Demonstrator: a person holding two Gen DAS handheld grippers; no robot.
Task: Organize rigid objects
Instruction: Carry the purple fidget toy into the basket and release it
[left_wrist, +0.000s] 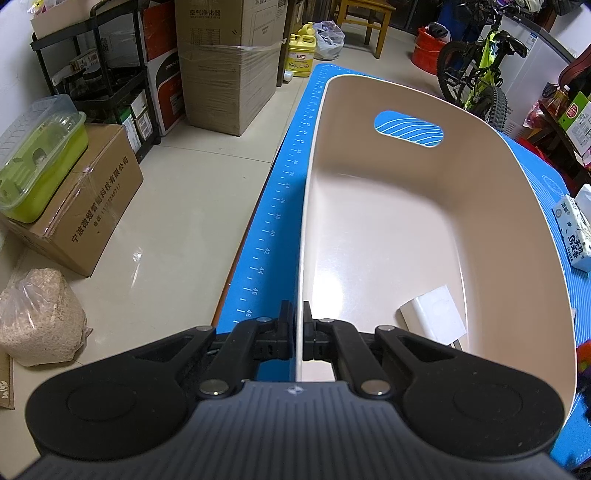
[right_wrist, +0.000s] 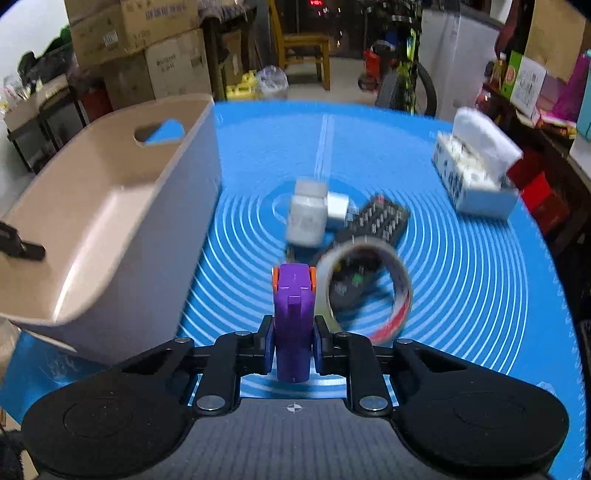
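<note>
My left gripper (left_wrist: 299, 314) is shut on the left wall of a beige plastic bin (left_wrist: 388, 229). A small white box (left_wrist: 437, 315) lies inside the bin. The bin also shows at the left of the right wrist view (right_wrist: 110, 229). My right gripper (right_wrist: 293, 328) is shut on a purple and orange toy (right_wrist: 293, 314) and holds it above the blue mat (right_wrist: 461, 280). Ahead on the mat lie a white bottle (right_wrist: 306, 218), a small white cube (right_wrist: 338, 206), a black remote (right_wrist: 373, 236) and a tape roll (right_wrist: 365, 288).
A tissue pack (right_wrist: 476, 173) lies at the mat's right side and shows in the left wrist view (left_wrist: 574, 232). Cardboard boxes (left_wrist: 229, 74), a green container (left_wrist: 40, 162) and a bag of shavings (left_wrist: 40, 317) stand on the floor left of the table. A bicycle (left_wrist: 476, 77) stands behind.
</note>
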